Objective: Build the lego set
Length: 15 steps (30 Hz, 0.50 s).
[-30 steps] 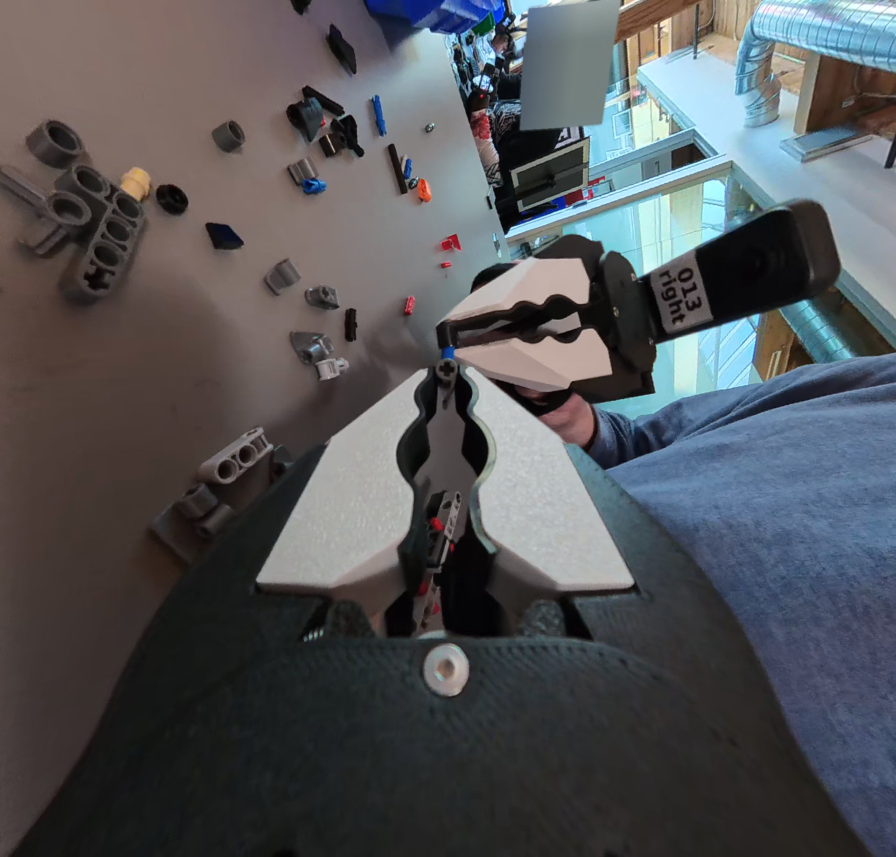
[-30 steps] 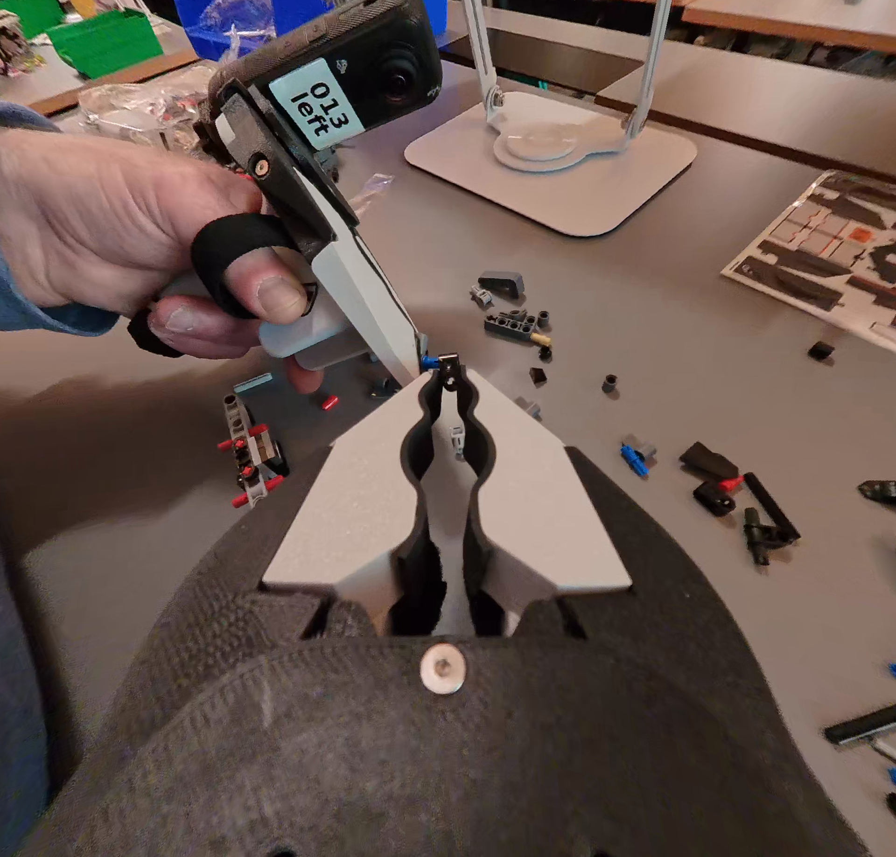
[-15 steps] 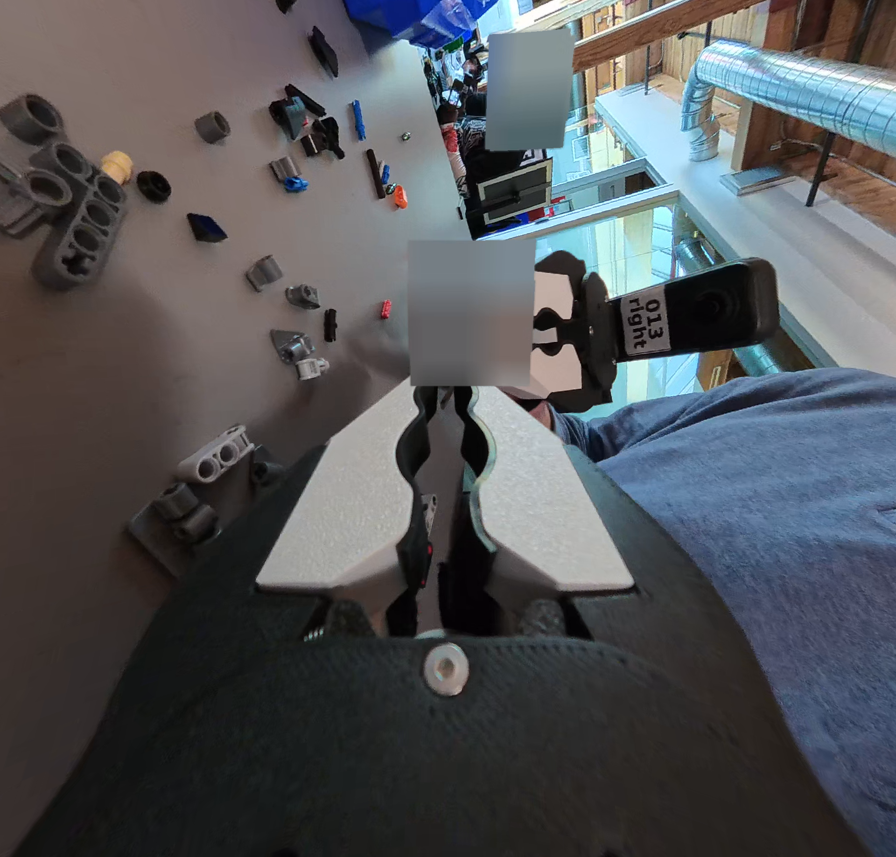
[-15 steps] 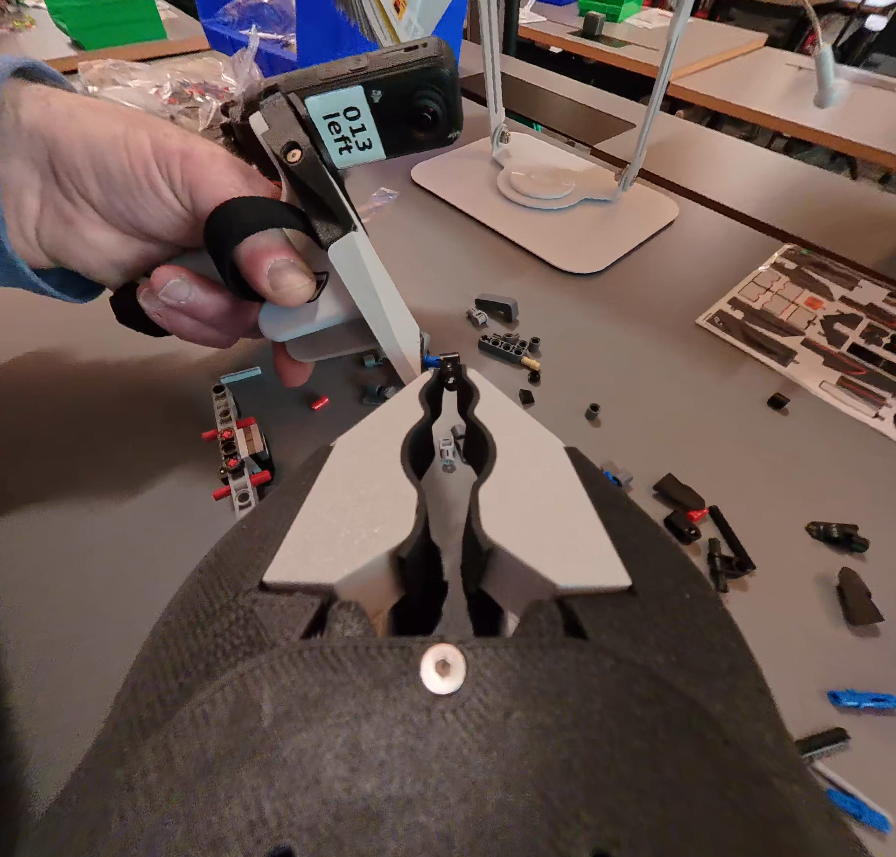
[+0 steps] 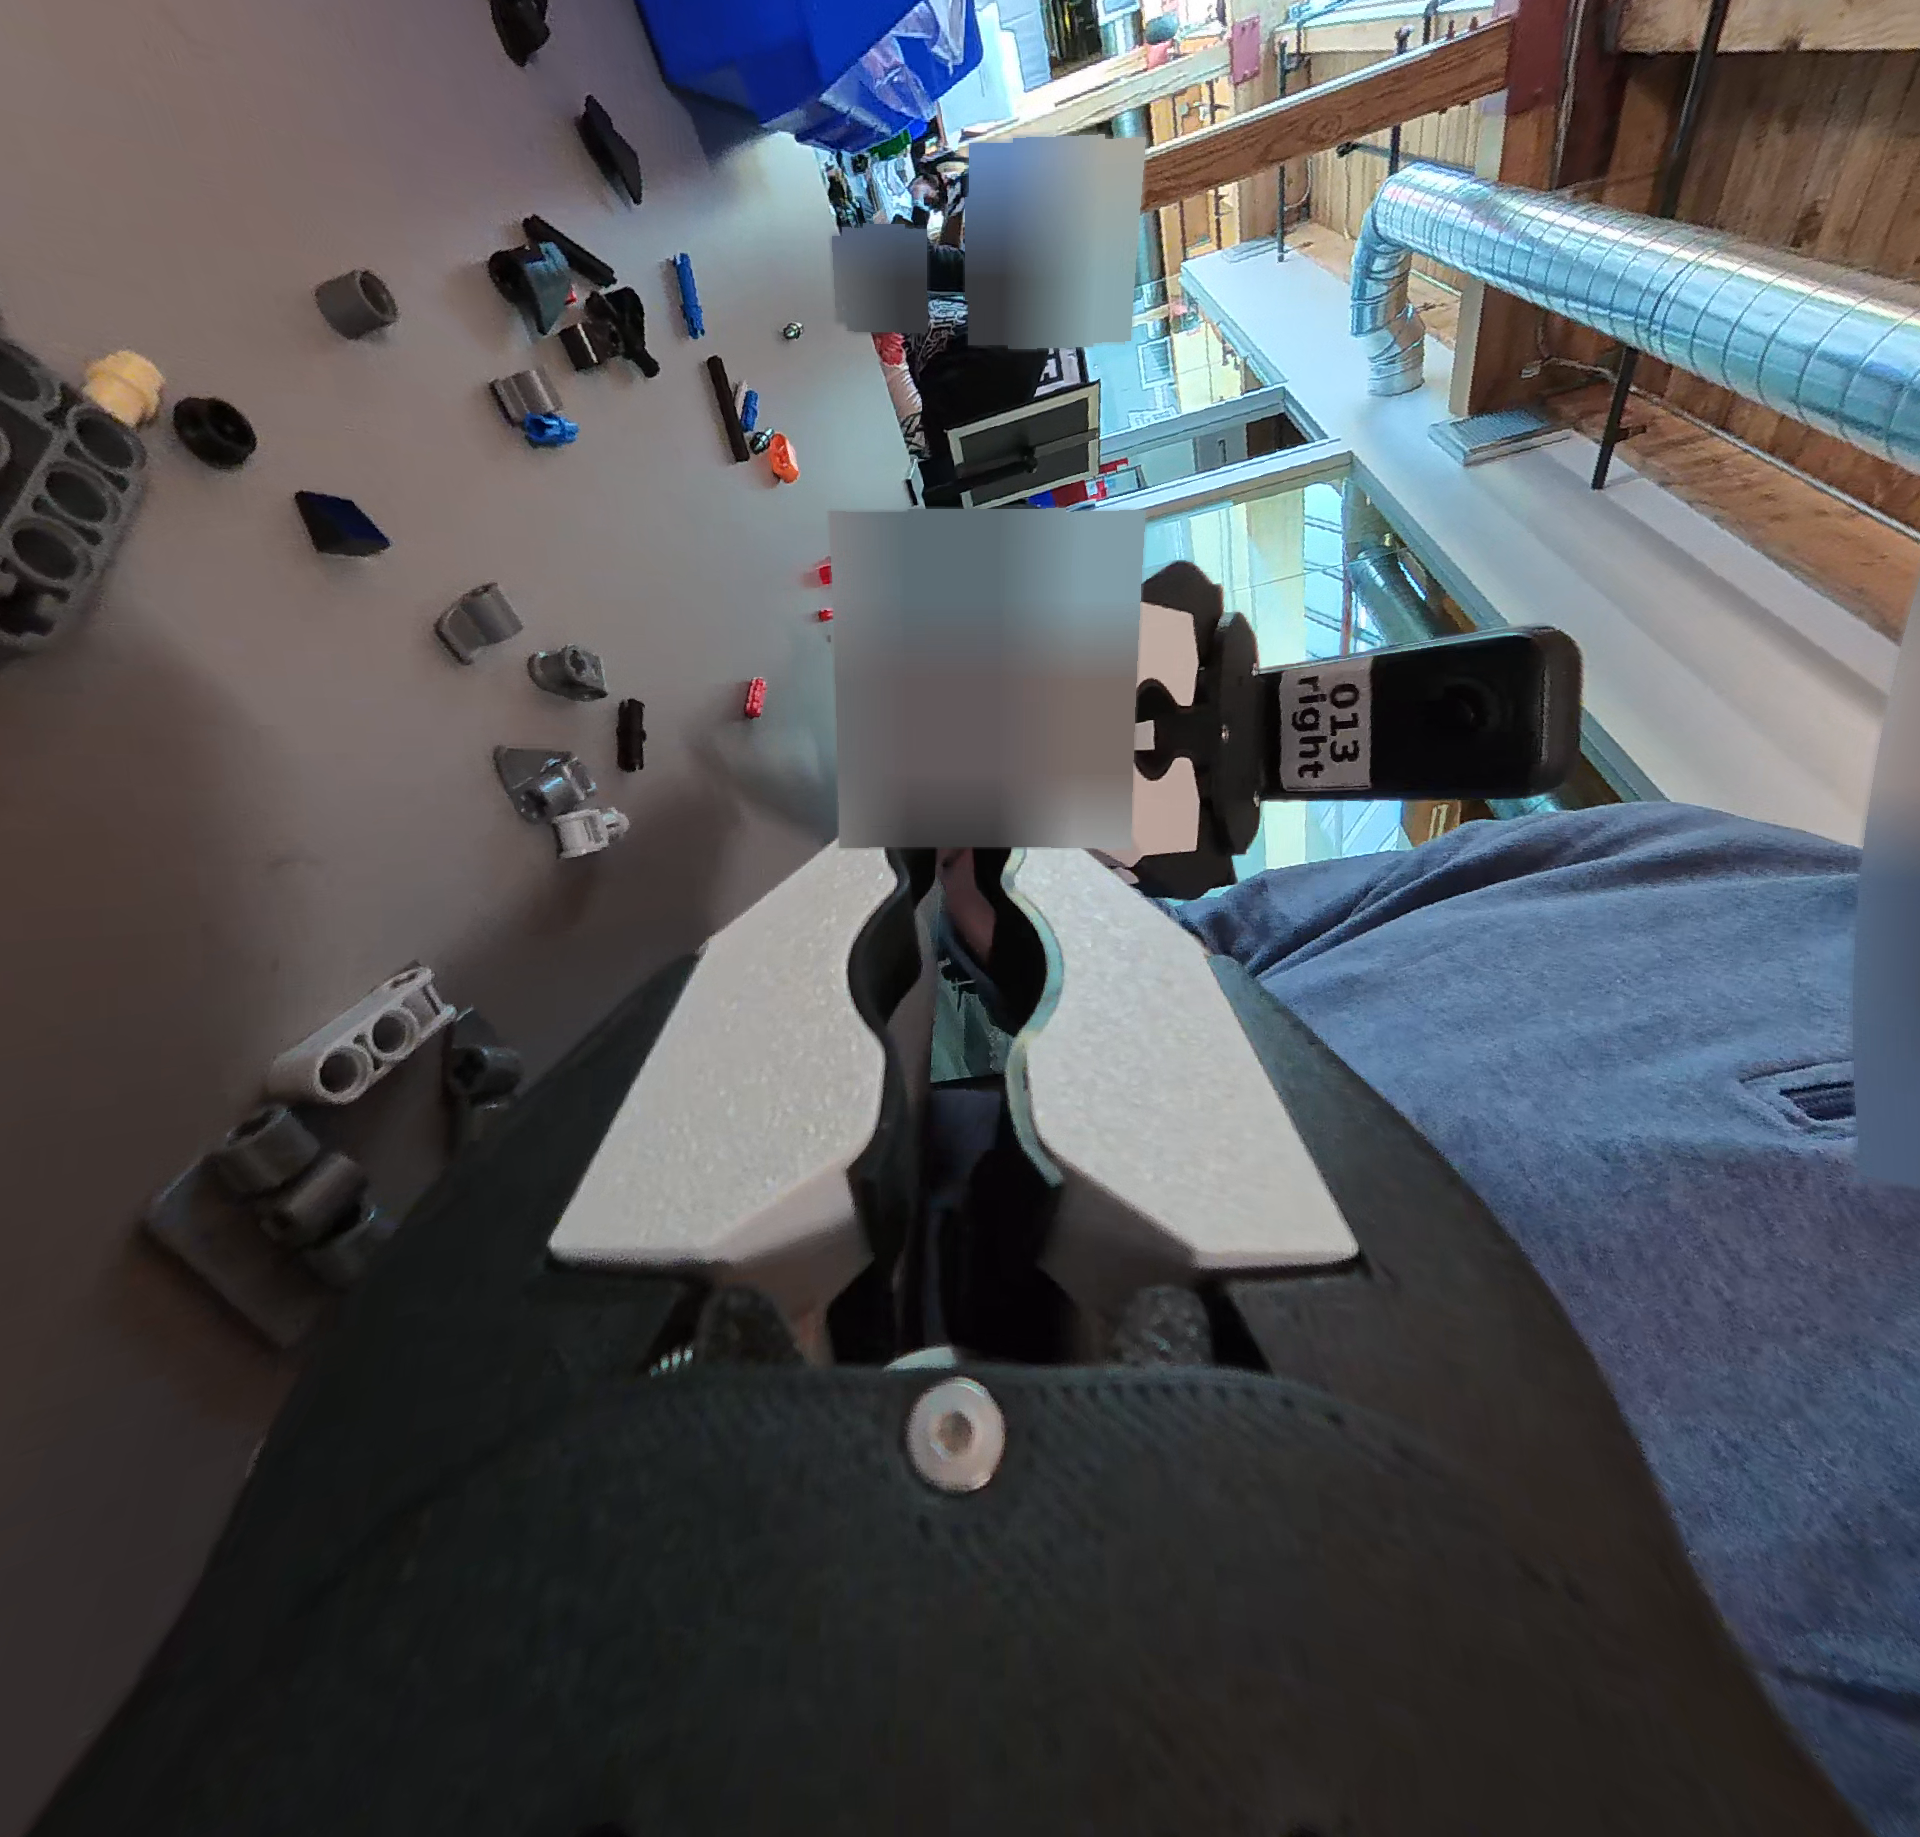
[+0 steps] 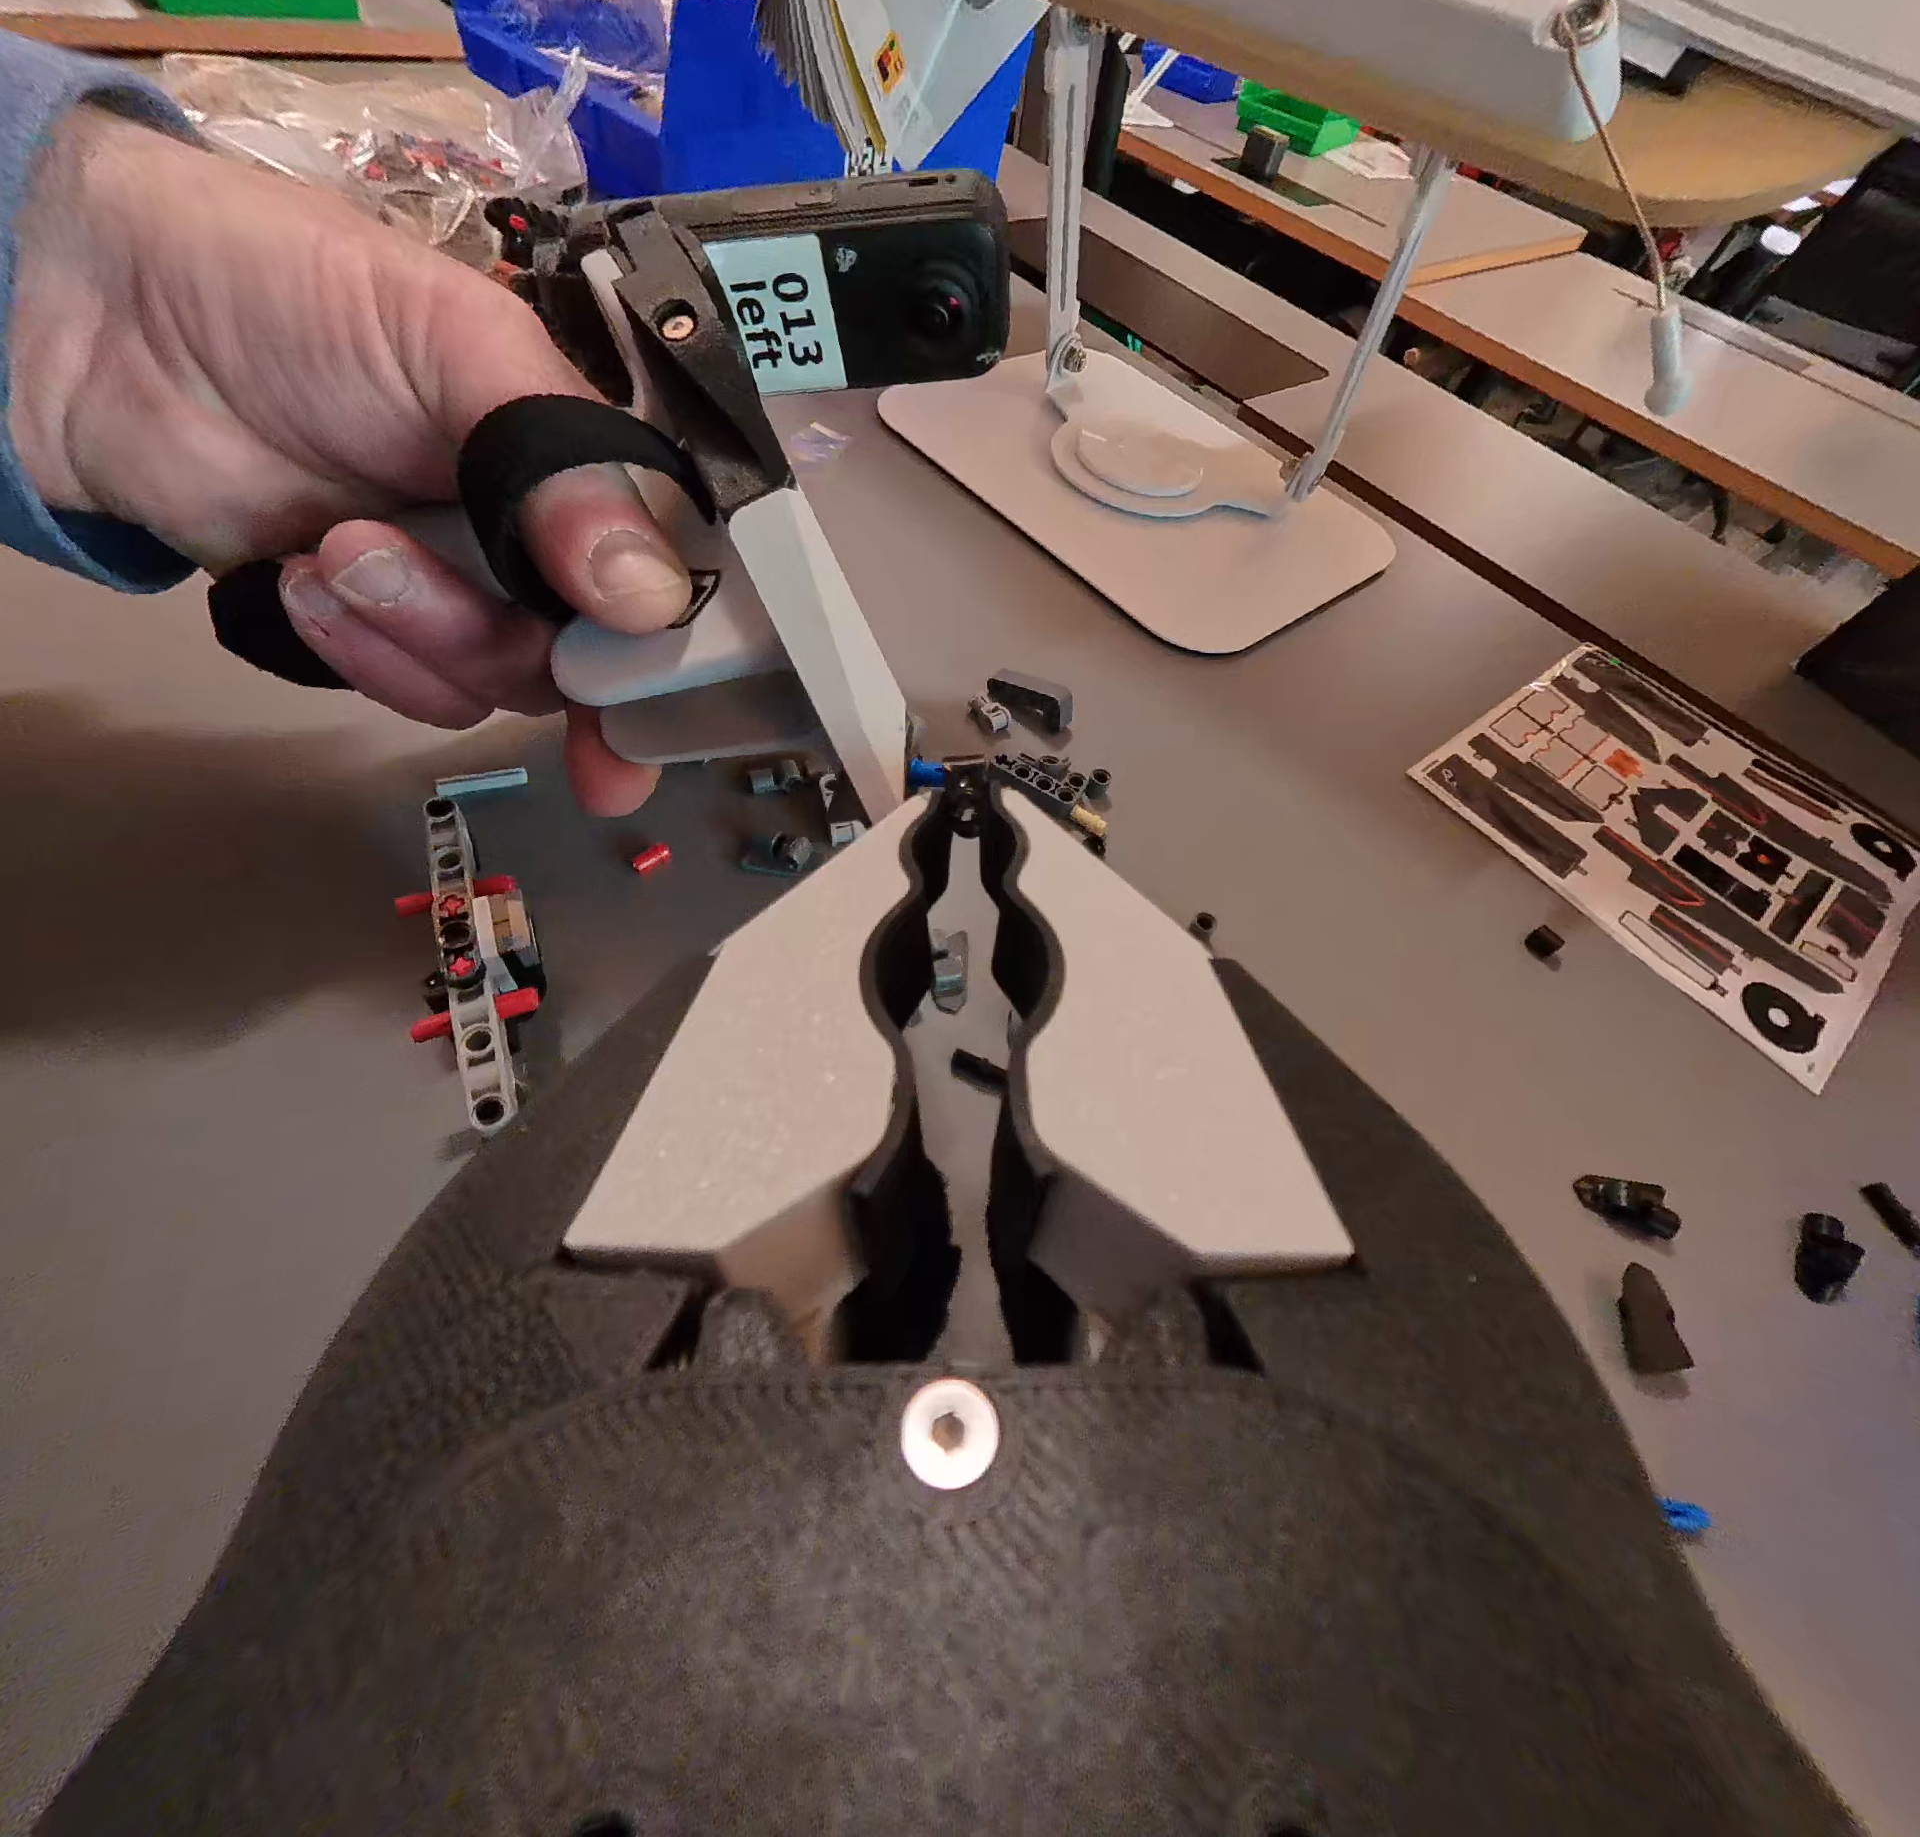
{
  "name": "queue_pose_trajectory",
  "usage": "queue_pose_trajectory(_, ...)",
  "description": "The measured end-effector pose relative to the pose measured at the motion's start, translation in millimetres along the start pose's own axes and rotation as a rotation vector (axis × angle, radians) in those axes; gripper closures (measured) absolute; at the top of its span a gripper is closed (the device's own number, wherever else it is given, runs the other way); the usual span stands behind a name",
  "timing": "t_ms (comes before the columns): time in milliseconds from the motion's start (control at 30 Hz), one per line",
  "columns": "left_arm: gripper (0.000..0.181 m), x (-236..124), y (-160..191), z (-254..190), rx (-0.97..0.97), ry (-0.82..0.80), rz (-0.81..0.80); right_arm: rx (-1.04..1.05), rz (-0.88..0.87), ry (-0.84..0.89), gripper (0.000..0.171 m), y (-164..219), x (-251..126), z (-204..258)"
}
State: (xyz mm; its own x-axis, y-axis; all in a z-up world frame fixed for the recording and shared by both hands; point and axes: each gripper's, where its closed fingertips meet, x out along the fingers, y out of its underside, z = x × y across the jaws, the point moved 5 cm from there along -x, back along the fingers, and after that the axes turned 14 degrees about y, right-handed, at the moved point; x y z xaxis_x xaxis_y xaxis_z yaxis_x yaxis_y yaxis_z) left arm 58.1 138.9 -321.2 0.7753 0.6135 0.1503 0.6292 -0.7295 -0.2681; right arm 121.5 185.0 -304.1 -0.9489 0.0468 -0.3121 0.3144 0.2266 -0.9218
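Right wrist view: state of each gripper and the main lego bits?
right gripper: shut on black connector, above the table.
black connector: pinched at the fingertips, blue pin sticking out its left side.
left gripper: tip at the blue pin; open or shut unclear.
chassis: part-built, flat on the table, untouched.
sticker sheet: flat on the table, right side.

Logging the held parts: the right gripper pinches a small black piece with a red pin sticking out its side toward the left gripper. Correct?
Not quite. In the right wrist view the right gripper does pinch a small black piece at its tips, but the pin sticking out toward the left gripper is blue, not red. The rest stands.
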Motion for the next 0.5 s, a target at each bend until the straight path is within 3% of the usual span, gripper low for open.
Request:
queue_pose_trajectory(267,0.176,2.1,2.1,-0.8,0.001,0.011,0.003,-0.034,-0.005,-0.034,0.168,-0.7,-2.5,-0.8)
queue_pose_trajectory(500,0.177,6.5,-1.4,-7.5,-0.018,0.122,-0.078,-0.101,-0.056,-0.028,0.168,-8.2,-4.8,-8.3)
